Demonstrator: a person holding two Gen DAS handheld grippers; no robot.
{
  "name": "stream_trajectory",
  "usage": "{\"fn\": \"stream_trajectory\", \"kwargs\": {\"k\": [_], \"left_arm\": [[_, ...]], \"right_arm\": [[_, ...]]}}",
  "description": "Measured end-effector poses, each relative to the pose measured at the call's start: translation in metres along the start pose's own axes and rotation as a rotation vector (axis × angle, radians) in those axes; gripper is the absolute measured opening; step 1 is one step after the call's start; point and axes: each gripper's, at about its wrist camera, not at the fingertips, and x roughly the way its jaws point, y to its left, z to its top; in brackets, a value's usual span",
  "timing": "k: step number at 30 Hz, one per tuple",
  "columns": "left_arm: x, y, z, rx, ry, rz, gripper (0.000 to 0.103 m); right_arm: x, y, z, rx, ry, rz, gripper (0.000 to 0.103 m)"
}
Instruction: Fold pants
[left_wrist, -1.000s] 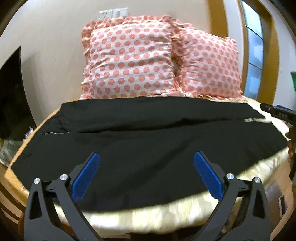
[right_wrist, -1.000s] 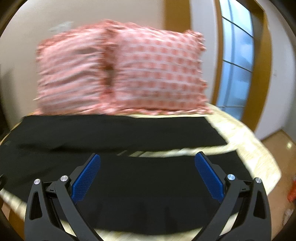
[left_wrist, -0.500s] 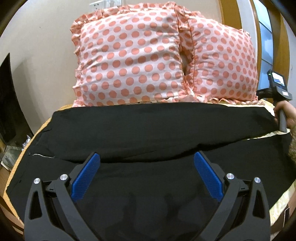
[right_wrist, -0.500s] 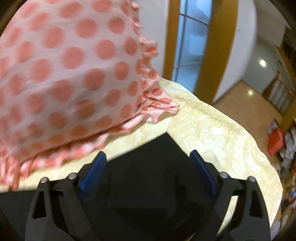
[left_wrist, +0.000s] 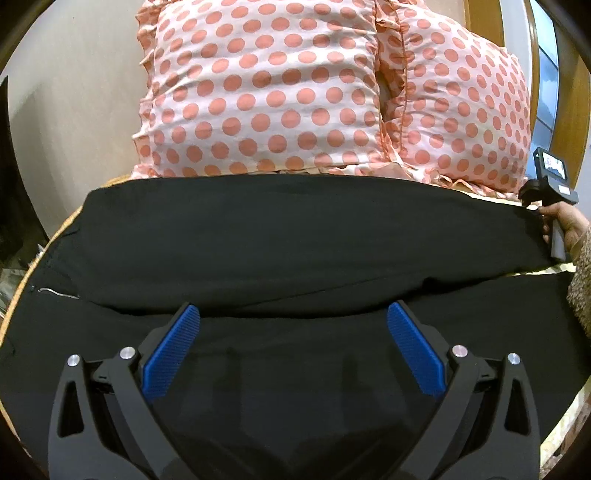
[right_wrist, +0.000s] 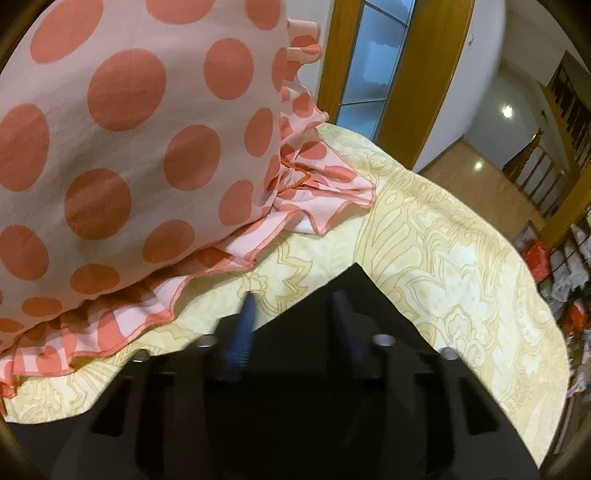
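Black pants (left_wrist: 295, 240) lie spread across the bed, legs running to the right, the far leg lying partly over the near one. My left gripper (left_wrist: 293, 314) hovers open over the middle of the pants with only flat cloth below it. My right gripper (right_wrist: 295, 317) is down at the hem corner of the far leg (right_wrist: 373, 299). Its jaws are closing, blurred, with the black cloth between them and a gap still showing. In the left wrist view a hand (left_wrist: 565, 229) holds that gripper's handle at the right end of the pants.
Two pink polka-dot pillows (left_wrist: 258, 92) (right_wrist: 110, 129) stand right behind the pants, their ruffle close to the right fingers. The cream patterned bedcover (right_wrist: 443, 240) ends at a curved edge on the right, with floor, a window frame (right_wrist: 417, 74) and clutter beyond.
The left gripper came forward over the pants toward the pillows. The right gripper swung right and down to the far leg's hem corner, and its jaws went from wide to narrow.
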Motion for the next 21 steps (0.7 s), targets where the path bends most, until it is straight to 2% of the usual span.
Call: {"fn": "stream_trajectory", "kwargs": {"k": [2,3,4,6,13,18,19,21], "left_arm": [[-0.002,0.001,0.000,-0.006,-0.006,-0.004,0.101],[-0.002,0.002,0.000,-0.006,-0.007,-0.003,0.101],[-0.004,0.002,-0.001,-0.005,-0.009,0.000,0.101],[-0.006,0.004,-0.002,-0.004,-0.010,0.009,0.101],[-0.022,0.019,-0.009,-0.036,-0.033,0.034,0.101],[-0.040,0.023,-0.017,-0.053,-0.055,0.031,0.101],[-0.043,0.023,-0.019,-0.056,-0.059,0.027,0.101],[-0.049,0.021,-0.021,-0.058,-0.064,0.022,0.101]], "right_arm": [[-0.001,-0.008,-0.002,0.023,0.000,0.044,0.022],[-0.002,-0.011,-0.003,0.028,-0.003,0.058,0.013],[-0.003,-0.015,-0.005,0.039,-0.007,0.081,0.008],[-0.012,-0.025,-0.010,0.071,-0.026,0.137,0.005],[-0.079,-0.070,-0.045,0.093,-0.181,0.331,0.003],[-0.138,-0.102,-0.096,0.051,-0.295,0.388,0.003],[-0.143,-0.108,-0.104,0.045,-0.291,0.406,0.003],[-0.142,-0.112,-0.109,0.067,-0.220,0.440,0.003]]}}
